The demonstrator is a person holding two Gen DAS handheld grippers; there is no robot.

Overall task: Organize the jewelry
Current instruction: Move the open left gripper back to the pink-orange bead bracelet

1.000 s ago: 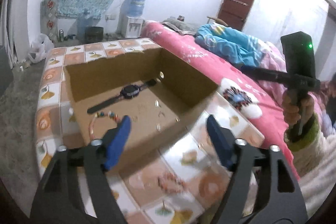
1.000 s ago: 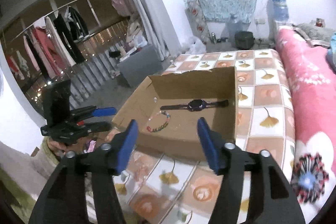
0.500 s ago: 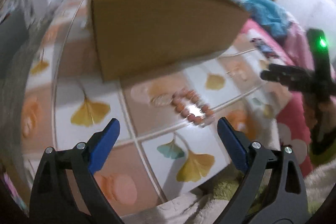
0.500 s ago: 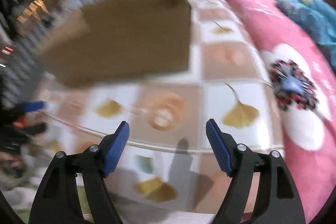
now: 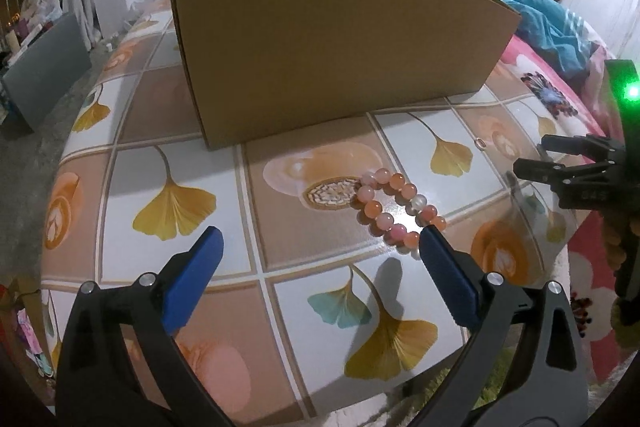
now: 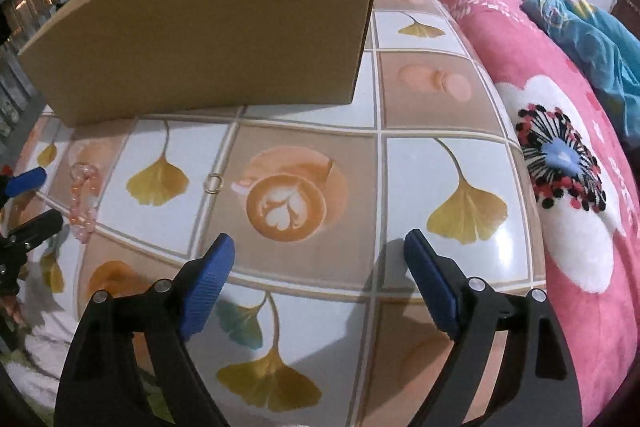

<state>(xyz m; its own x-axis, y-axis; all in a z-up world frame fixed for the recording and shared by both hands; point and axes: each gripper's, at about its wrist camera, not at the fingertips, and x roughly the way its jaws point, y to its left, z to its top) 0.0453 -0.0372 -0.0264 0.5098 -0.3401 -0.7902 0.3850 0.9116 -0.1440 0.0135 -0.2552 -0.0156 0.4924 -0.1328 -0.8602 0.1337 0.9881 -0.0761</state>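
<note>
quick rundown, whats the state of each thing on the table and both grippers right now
bead bracelet: flat on the table, outside the box, not gripped
small ring: flat on the table, loose
cardboard box: upright, top open, contents hidden from here
left gripper: jaws opening, nothing between them, right finger tip beside the bracelet
right gripper: jaws opening, empty, above bare table
table: covered with a ginkgo-leaf cloth

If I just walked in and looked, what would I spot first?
Probably the big cardboard box standing at the back of the leaf-patterned table. Next, the pink bead bracelet lying in front of it, beside the left gripper's right finger, and the small gold ring nearby.
</note>
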